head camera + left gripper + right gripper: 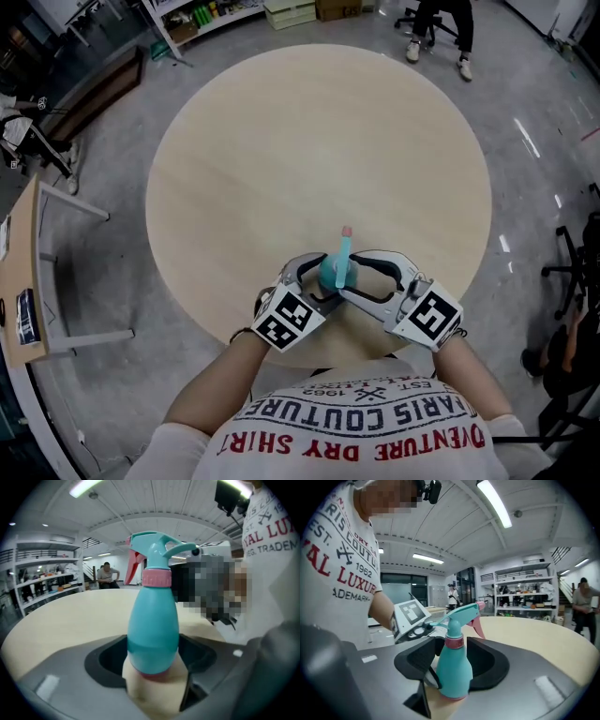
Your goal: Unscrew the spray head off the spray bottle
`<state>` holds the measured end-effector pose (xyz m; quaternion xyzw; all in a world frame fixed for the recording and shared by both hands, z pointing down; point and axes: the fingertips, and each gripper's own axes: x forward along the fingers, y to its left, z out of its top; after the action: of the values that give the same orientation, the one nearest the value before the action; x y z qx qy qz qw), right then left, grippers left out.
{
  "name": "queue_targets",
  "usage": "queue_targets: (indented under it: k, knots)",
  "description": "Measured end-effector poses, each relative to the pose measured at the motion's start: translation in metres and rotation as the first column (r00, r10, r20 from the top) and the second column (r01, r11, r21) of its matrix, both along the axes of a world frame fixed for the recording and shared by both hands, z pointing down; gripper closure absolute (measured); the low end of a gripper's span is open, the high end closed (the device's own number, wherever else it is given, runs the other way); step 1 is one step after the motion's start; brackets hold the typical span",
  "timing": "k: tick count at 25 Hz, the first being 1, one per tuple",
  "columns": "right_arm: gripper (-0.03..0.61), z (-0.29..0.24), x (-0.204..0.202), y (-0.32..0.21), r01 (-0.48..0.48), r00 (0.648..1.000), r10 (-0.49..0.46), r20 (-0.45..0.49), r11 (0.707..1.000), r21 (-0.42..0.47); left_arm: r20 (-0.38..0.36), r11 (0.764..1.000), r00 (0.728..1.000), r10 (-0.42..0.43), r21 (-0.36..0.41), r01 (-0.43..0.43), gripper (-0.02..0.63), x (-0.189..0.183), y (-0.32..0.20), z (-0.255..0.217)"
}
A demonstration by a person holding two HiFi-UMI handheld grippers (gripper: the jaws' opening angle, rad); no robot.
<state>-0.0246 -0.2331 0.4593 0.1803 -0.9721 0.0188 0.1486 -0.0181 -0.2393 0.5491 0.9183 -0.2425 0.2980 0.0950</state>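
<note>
Two claws meet near the edge of the round, pale worktop (319,141) closest to the person. Both are set around one teal spray bottle (334,272), which stands upright there. The left claw (323,281) is clenched on the bottle's lower body, and the left gripper view shows its jaws against the teal sides just above the base. The right claw (352,277) is released. Its jaws stand wide on either side of the bottle with a clear gap on one side, so the bottle is between them but not pinched. The spray head (159,545) sits on the bottle above a pink collar (454,641). It is teal with a pink trigger (135,569), and its nozzle points away from the person in the head view.
</note>
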Motion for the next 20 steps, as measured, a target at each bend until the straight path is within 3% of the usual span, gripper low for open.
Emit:
queue_targets:
  k: [4,7,8,10,12,14,15,17,19,20]
  knots:
    - [0.373,-0.003,0.003,-0.008,-0.187,0.980,0.190,0.053,0.981,-0.056,-0.006,0.983,0.983,-0.181,0.005,0.181,0.278,0.004,0.000,0.001]
    - [0.393,-0.004,-0.003,-0.006,-0.182,0.983,0.182,0.024,0.983,-0.002,0.003,0.968,0.968,-0.250,0.000,0.250,0.278,0.004,0.003,0.001]
    - [0.437,-0.004,-0.005,-0.005,-0.181,0.983,0.181,0.016,0.983,0.011,0.004,0.967,0.967,-0.255,-0.002,0.255,0.278,0.004,0.005,0.001]
    - [0.443,-0.004,-0.006,-0.002,-0.158,0.987,0.158,0.010,0.987,0.032,0.002,0.974,0.974,-0.228,-0.001,0.228,0.278,0.004,0.009,0.002]
    - [0.445,-0.005,-0.006,0.005,-0.105,0.994,0.105,0.019,0.994,0.025,-0.002,0.990,0.990,-0.138,0.005,0.138,0.278,0.005,0.016,0.002]
    - [0.446,-0.006,-0.007,0.015,0.001,1.000,-0.001,0.030,1.000,0.007,-0.005,1.000,1.000,0.024,0.009,-0.024,0.278,0.006,0.026,0.002]
    - [0.446,-0.006,-0.008,0.022,0.078,0.997,-0.078,0.029,0.997,-0.007,-0.005,0.992,0.992,0.126,0.010,-0.126,0.278,0.006,0.034,0.002]
    - [0.446,-0.004,-0.010,0.038,0.236,0.972,-0.236,0.012,0.970,-0.060,-0.004,0.948,0.948,0.318,0.005,-0.318,0.278,0.005,0.050,0.001]
    - [0.445,-0.002,-0.012,0.048,0.332,0.943,-0.334,-0.006,0.939,-0.096,0.000,0.907,0.907,0.421,-0.009,-0.421,0.278,0.002,0.059,0.001]
    - [0.445,-0.002,-0.013,0.048,0.350,0.936,-0.352,-0.007,0.931,-0.101,0.000,0.900,0.900,0.436,-0.017,-0.436,0.278,0.002,0.060,0.000]
